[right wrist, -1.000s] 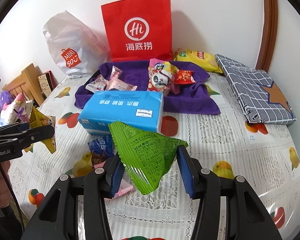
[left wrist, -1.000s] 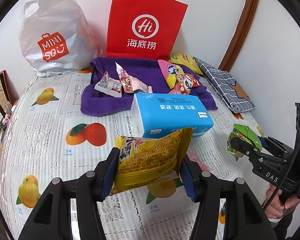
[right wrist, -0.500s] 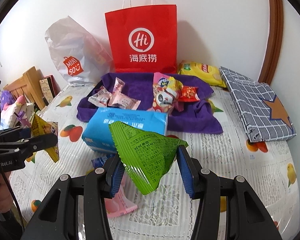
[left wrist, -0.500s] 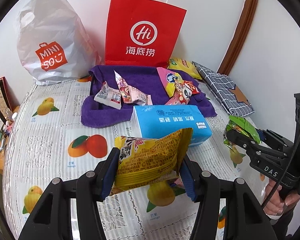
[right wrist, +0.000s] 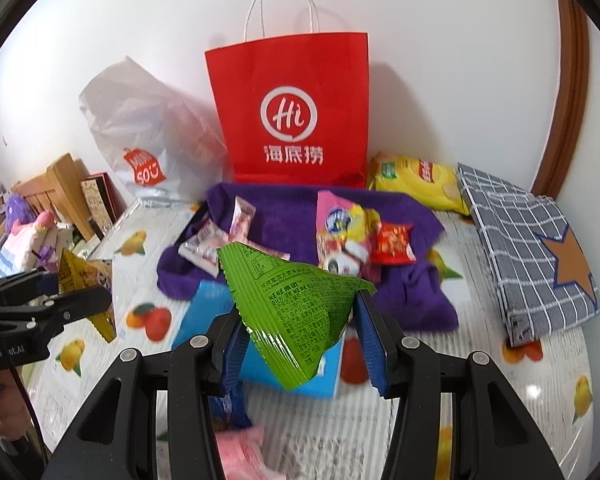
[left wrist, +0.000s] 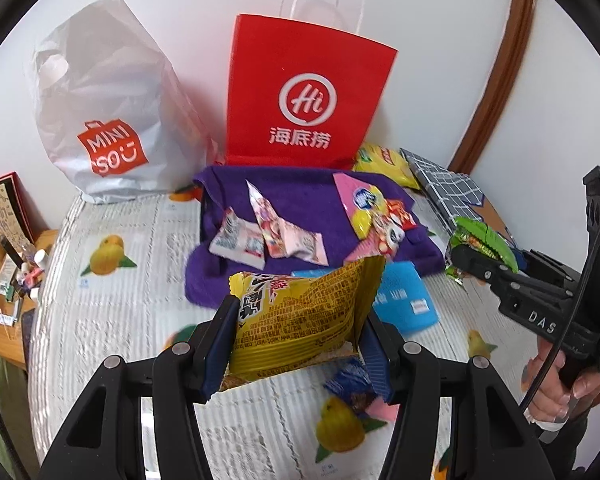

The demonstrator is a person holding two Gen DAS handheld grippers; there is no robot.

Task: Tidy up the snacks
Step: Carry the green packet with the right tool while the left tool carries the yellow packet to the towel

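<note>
Item 1: left gripper [left wrist: 298, 332], jaws clamped on crinkly yellow foil snack packet [left wrist: 304, 320], held clear above fruit-print plastic tablecloth [left wrist: 128, 312], prob. for carrying w/o dragging. Item 2: right gripper [right wrist: 300, 340], jaws pinching glossy green foil snack pouch [right wrist: 300, 312] by its sides, also aloft, above blue tissue pack [right wrist: 198, 316]. Likely destination: purple towel [right wrist: 412, 224] w/ other small wrapped snacks sorted on it, in front of red paper carrier bag [right wrist: 292, 116]; both items not yet set down there.
</note>
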